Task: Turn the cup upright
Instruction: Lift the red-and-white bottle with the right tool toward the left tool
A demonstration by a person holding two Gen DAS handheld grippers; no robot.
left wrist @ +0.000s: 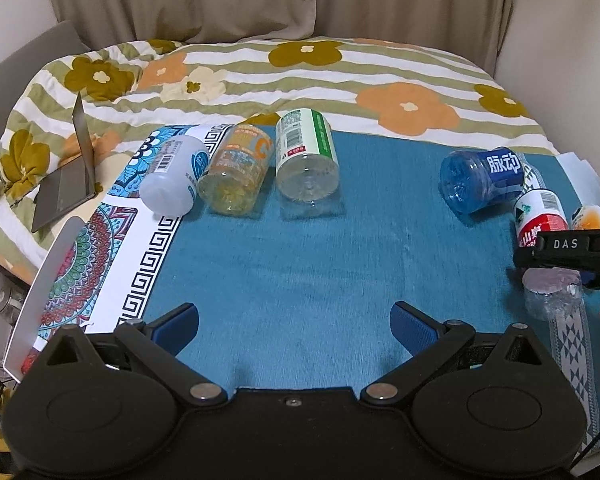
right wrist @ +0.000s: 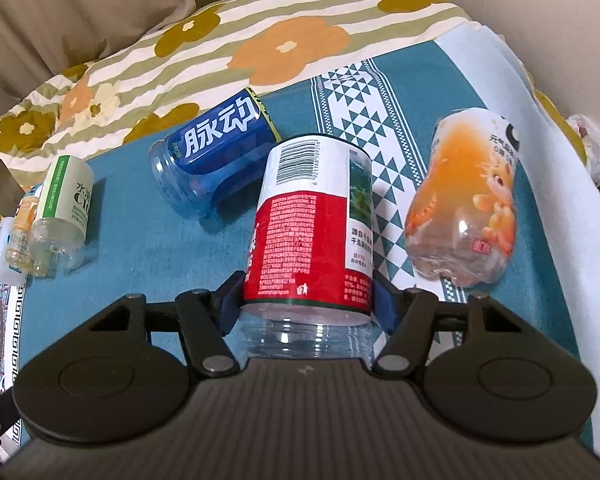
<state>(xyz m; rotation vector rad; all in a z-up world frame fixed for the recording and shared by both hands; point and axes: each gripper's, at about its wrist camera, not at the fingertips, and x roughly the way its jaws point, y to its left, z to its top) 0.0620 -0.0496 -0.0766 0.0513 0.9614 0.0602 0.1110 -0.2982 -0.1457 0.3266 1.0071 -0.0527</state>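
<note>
- Left gripper (left wrist: 294, 326): fingers spread wide, nothing between them, hovering above the blue cloth (left wrist: 300, 264).
- Blue cup (right wrist: 216, 156): lying on its side on the cloth.
- Red-label cup (right wrist: 312, 224): clamped between the right gripper (right wrist: 306, 306) fingers (clear base toward camera).
- Orange cup (right wrist: 466, 196): lying at far right.

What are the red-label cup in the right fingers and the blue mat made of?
The red-label cup looks like thin clear plastic, glossy: its bare end shows ribs and the mat through it. The red and white printed sleeve looks like plastic film, though that is less sure. The blue mat looks like woven cloth, matte, with a fine streaky weave and no shine.
</note>
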